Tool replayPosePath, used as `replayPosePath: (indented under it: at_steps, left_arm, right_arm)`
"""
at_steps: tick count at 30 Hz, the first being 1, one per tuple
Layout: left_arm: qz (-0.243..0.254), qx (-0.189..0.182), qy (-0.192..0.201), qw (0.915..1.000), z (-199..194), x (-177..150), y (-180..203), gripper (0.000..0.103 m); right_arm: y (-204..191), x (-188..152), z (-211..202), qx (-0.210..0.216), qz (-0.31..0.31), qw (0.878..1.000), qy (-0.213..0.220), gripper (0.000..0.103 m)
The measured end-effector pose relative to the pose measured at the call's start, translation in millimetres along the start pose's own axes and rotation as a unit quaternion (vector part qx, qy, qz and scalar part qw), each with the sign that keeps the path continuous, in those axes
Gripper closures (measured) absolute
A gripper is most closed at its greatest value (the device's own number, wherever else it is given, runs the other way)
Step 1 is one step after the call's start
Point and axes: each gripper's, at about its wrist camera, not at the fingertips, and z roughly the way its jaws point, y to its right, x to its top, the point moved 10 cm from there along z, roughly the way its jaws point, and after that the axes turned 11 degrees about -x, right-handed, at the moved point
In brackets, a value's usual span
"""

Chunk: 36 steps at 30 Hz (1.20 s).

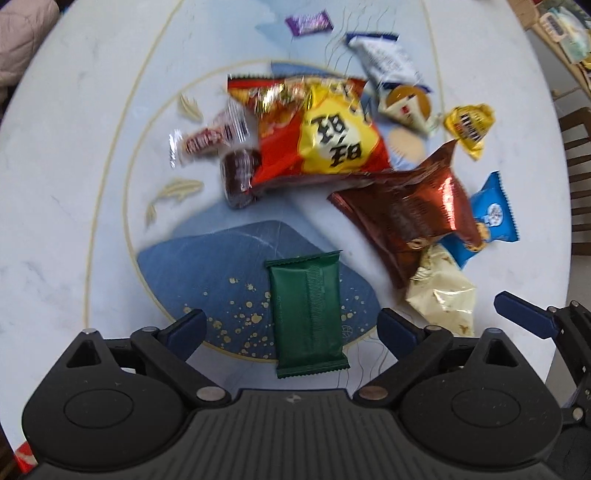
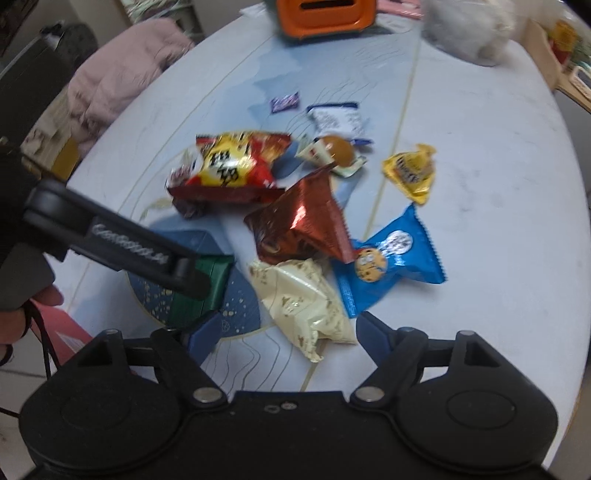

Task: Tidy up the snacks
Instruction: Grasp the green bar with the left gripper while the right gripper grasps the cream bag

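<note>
Snacks lie scattered on a white marbled table (image 1: 74,155). My left gripper (image 1: 291,328) is open, its fingers either side of a dark green packet (image 1: 306,317) lying flat. Beyond are a red and yellow chip bag (image 1: 325,136), a copper foil bag (image 1: 413,206), a cream packet (image 1: 439,291) and a blue cookie packet (image 1: 491,218). My right gripper (image 2: 284,332) is open, just before the cream packet (image 2: 303,299). The blue cookie packet (image 2: 391,258) and copper bag (image 2: 306,225) lie ahead. The green packet (image 2: 210,277) is partly hidden by the left gripper's body (image 2: 110,240).
Small sweets lie further out: a purple one (image 1: 310,22), a white and blue packet (image 1: 388,59), a yellow one (image 1: 469,125), a red-white one (image 1: 210,136). An orange container (image 2: 325,16) and white fluffy item (image 2: 469,26) stand at the far edge. A pink cloth (image 2: 122,77) lies left.
</note>
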Motion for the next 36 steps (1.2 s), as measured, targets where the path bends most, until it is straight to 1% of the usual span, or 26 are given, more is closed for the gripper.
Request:
replayPosePath:
  at_steps: [2,5,7,8,10,12,15,16,20,23,25,27,31,33,36]
  left_arm:
    - [-0.003,-0.005,-0.006,1.0,7,0,1,0.007]
    - [0.01,0.001,-0.007,0.9999,12,2,6,0.008]
    - [0.015,0.007,-0.007,0.9998,15,3,8,0.01]
    - [0.016,0.011,-0.008,0.9998,16,4,9,0.011]
    - [0.016,0.013,-0.013,0.9997,20,5,10,0.019]
    - [0.014,0.015,-0.022,0.9995,24,6,10,0.024]
    - [0.012,0.013,-0.031,0.9994,29,8,10,0.027]
    - [0.012,0.014,-0.033,0.9993,31,8,8,0.03]
    - [0.018,0.019,-0.036,0.999,37,13,8,0.032]
    - [0.025,0.033,-0.033,0.9986,38,13,10,0.039]
    - [0.033,0.038,-0.031,0.9983,34,12,11,0.05]
    - [0.041,0.04,-0.027,0.998,31,10,13,0.058]
    - [0.037,0.03,-0.023,0.9986,29,8,13,0.059]
    - [0.03,0.016,-0.019,0.9992,26,6,12,0.059]
    - [0.027,0.006,-0.012,0.9995,26,5,12,0.059]
  right_arm:
    - [-1,-1,7,-0.008,-0.01,1.0,-0.003,0.025]
    - [-2,1,15,-0.018,-0.022,1.0,-0.004,0.027]
    - [-2,2,19,-0.023,-0.028,0.999,-0.005,0.029]
    - [-2,3,21,-0.025,-0.031,0.999,-0.005,0.03]
    - [-2,4,24,-0.027,-0.034,0.999,-0.006,0.031]
    - [-2,4,27,-0.027,-0.036,0.999,-0.01,0.034]
    - [-2,4,32,-0.025,-0.037,0.999,-0.014,0.039]
    - [-2,4,32,-0.024,-0.036,0.999,-0.014,0.043]
    - [-2,5,35,-0.023,-0.034,0.999,-0.014,0.047]
    - [-2,4,35,-0.021,-0.032,0.999,-0.013,0.051]
    - [-2,5,35,-0.021,-0.029,0.999,-0.014,0.053]
    - [-2,5,35,-0.024,-0.027,0.999,-0.014,0.056]
    - [-1,4,33,-0.023,-0.013,1.0,-0.015,0.061]
    - [0,2,32,-0.022,-0.004,1.0,-0.015,0.065]
    - [0,0,28,-0.017,0.008,1.0,-0.013,0.067]
